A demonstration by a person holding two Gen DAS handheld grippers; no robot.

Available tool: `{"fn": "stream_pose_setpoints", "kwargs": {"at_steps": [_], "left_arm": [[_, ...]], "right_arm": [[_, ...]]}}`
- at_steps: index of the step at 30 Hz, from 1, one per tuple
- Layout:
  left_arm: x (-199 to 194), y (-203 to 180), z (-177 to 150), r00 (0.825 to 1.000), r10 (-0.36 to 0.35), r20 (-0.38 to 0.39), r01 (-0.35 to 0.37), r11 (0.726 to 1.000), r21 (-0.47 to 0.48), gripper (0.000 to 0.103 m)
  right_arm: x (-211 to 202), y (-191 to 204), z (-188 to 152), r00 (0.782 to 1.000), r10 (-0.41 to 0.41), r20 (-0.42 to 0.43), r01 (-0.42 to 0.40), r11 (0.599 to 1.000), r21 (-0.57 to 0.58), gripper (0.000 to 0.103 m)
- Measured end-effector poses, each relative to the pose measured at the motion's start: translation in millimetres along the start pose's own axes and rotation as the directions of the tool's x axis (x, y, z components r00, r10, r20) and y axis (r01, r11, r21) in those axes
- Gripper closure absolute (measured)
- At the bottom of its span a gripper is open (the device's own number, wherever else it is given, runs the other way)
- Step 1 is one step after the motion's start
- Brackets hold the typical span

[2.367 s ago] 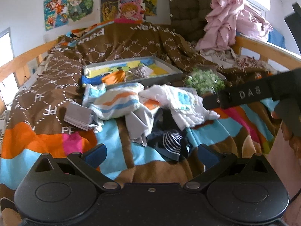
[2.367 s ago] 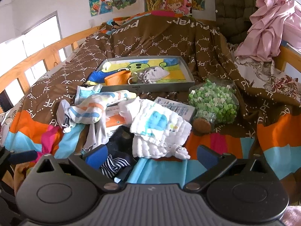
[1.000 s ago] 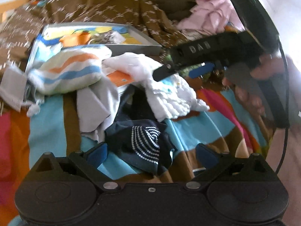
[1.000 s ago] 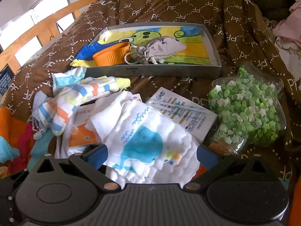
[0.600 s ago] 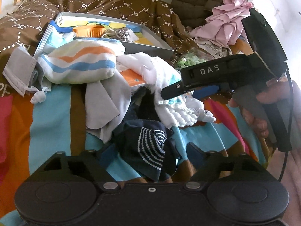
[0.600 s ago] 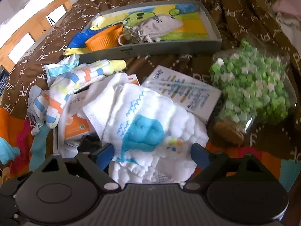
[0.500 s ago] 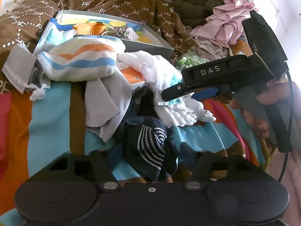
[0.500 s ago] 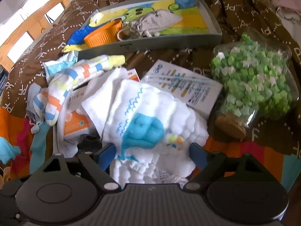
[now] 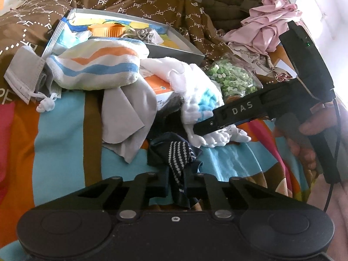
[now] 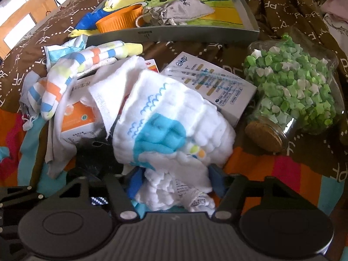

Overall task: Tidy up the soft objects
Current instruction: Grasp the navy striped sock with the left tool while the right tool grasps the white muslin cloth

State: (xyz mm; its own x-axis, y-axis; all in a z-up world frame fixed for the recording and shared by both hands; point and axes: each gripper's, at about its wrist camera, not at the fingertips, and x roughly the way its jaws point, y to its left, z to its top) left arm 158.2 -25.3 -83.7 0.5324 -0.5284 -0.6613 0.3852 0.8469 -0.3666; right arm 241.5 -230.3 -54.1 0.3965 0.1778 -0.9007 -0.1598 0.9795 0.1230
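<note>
My left gripper (image 9: 181, 180) is shut on a dark navy cloth with white dots (image 9: 177, 152) at the near edge of the pile. My right gripper (image 10: 174, 182) is closed around the near edge of a white cloth with a blue whale print (image 10: 169, 134); it shows in the left wrist view (image 9: 204, 128) pressed into the same white cloth (image 9: 195, 100). A striped orange, blue and white towel (image 9: 97, 65) (image 10: 65, 80) and a grey cloth (image 9: 128, 113) lie in the pile on the colourful bedspread.
A grey tray (image 10: 195, 33) behind the pile holds an orange cup (image 10: 119, 21) and a grey pouch (image 10: 187, 10). A jar of green paper stars (image 10: 291, 91) lies at the right. Two small boxes (image 10: 213, 87) (image 10: 76, 124) sit under the cloths. A grey face mask (image 9: 21, 74) lies at the left.
Both grippers moved down and forward into the pile and closed. The left one took hold of the dark dotted cloth, the right one the white whale cloth.
</note>
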Motion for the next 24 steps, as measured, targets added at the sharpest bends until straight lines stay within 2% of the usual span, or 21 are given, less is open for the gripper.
{"fn": "stream_pose_setpoints", "kwargs": {"at_steps": [5, 7, 11, 17, 23, 24], "left_arm": [[-3, -5, -1, 1.0, 0.003, 0.013, -0.004, 0.999, 0.032, 0.094], [-4, -8, -1, 1.0, 0.005, 0.02, -0.006, 0.999, 0.05, 0.097], [-9, -12, -1, 0.999, -0.011, 0.04, 0.008, 0.997, 0.078, 0.1], [-18, -24, -2, 0.995, -0.078, 0.065, 0.069, 0.99, 0.123, 0.1], [-28, -29, 1, 0.989, -0.099, 0.113, 0.084, 0.988, 0.133, 0.1], [-30, -28, 2, 0.987, -0.104, 0.121, 0.089, 0.988, 0.129, 0.1]], "right_arm": [[-8, -6, -4, 1.0, 0.013, 0.022, -0.013, 1.0, 0.008, 0.055], [-12, -9, -5, 0.999, 0.022, 0.037, -0.023, 0.999, 0.028, 0.065], [-31, -17, -10, 0.994, 0.049, 0.096, -0.056, 0.996, 0.071, 0.074], [-57, -34, -15, 0.975, 0.089, 0.205, -0.121, 0.982, 0.149, 0.084], [-68, -47, -15, 0.941, 0.167, 0.295, -0.228, 0.956, 0.184, 0.091], [-69, -48, -15, 0.935, 0.174, 0.308, -0.236, 0.955, 0.18, 0.1]]}}
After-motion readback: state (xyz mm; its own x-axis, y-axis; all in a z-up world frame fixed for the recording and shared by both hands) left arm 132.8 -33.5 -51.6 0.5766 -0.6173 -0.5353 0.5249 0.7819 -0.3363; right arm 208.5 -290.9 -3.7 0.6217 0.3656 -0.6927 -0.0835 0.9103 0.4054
